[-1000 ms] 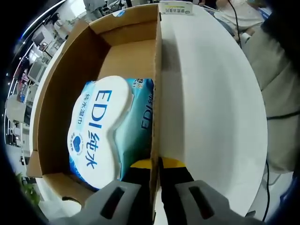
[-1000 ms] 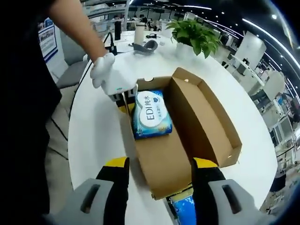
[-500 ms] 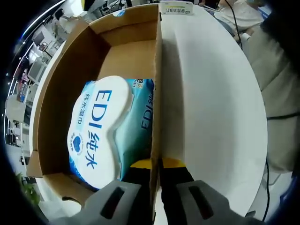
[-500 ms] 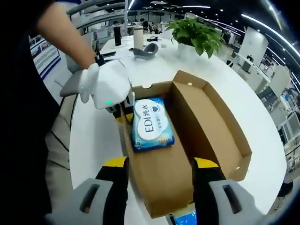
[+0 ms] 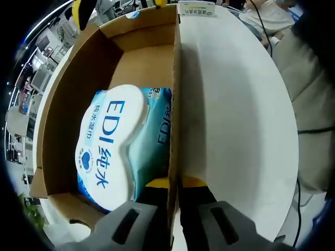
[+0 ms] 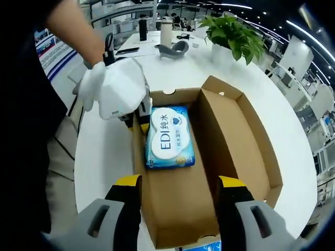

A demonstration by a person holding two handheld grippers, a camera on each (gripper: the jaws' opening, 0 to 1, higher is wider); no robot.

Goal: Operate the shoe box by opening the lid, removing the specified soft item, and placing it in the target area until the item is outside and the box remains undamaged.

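Observation:
An open brown cardboard shoe box point(image 5: 78, 89) lies on a white round table point(image 5: 230, 104). Inside it rests a soft blue and white wipes pack point(image 5: 123, 146) printed "EDI". My left gripper point(image 5: 174, 183) is shut on the box's side wall, one jaw inside and one outside. In the right gripper view the same box point(image 6: 178, 204) has its lid point(image 6: 241, 136) folded out to the right, and the wipes pack point(image 6: 168, 137) lies at its far end. My right gripper point(image 6: 179, 191) hovers open above the box's near end. A white-gloved hand point(image 6: 115, 91) holds the left gripper point(image 6: 137, 121) on the left wall.
A potted green plant point(image 6: 235, 36), a bottle point(image 6: 166, 25) and a grey curved object point(image 6: 175, 48) stand at the table's far side. A person in dark clothes stands at the left. The table's edge point(image 5: 288, 130) runs along the right in the left gripper view.
The right gripper has moved forward over the box, and its yellow tips now show at the top of the left gripper view. The left gripper's hold on the wall is unchanged.

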